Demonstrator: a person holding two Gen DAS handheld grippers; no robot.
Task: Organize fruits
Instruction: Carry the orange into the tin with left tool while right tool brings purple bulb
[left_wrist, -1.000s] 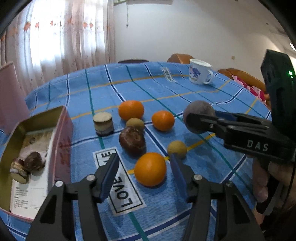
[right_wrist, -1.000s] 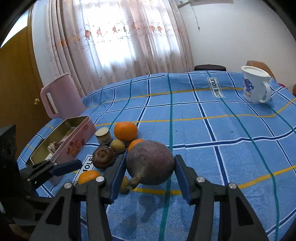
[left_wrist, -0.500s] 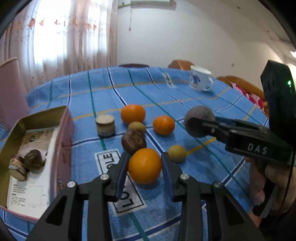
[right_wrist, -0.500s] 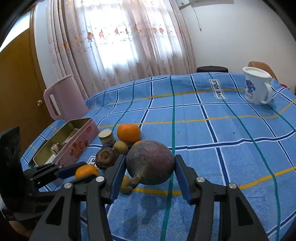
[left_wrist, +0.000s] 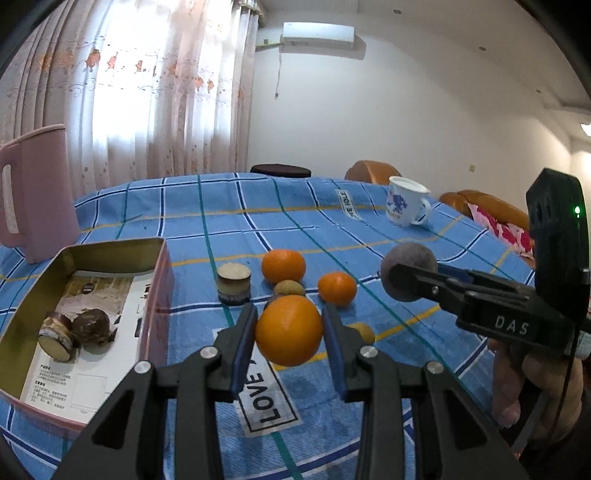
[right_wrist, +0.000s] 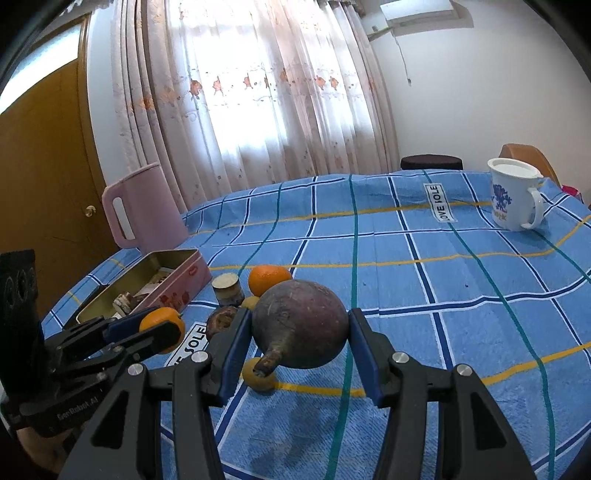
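Your left gripper (left_wrist: 289, 328) has its jaws clamped on a smooth round orange (left_wrist: 289, 329), lifted clear of the surface (left_wrist: 229, 229). Your right gripper (right_wrist: 301, 332) has its jaws pinching a dull purple-brown passion fruit (right_wrist: 300, 328), round, scuffed skin, stubby stem pointing down-left, also off the surface.

Below on the blue plaid cloth: two more glossy oranges (left_wrist: 283, 265) (left_wrist: 337, 288), a small tan round fruit (left_wrist: 289, 288), a yellowish one (right_wrist: 258, 376) under the stem, a dark wrinkled fruit (right_wrist: 221, 322), and a short cut cylinder (left_wrist: 233, 283) with pale flat top.

Open rectangular metal tin (left_wrist: 155, 254), pink outside, gold inside, sits to your left; it holds a paper sheet and two brown chunks (left_wrist: 74, 330).

Pink plastic kettle (left_wrist: 35, 192) behind the tin. White printed mug (left_wrist: 404, 201) far right, well apart.
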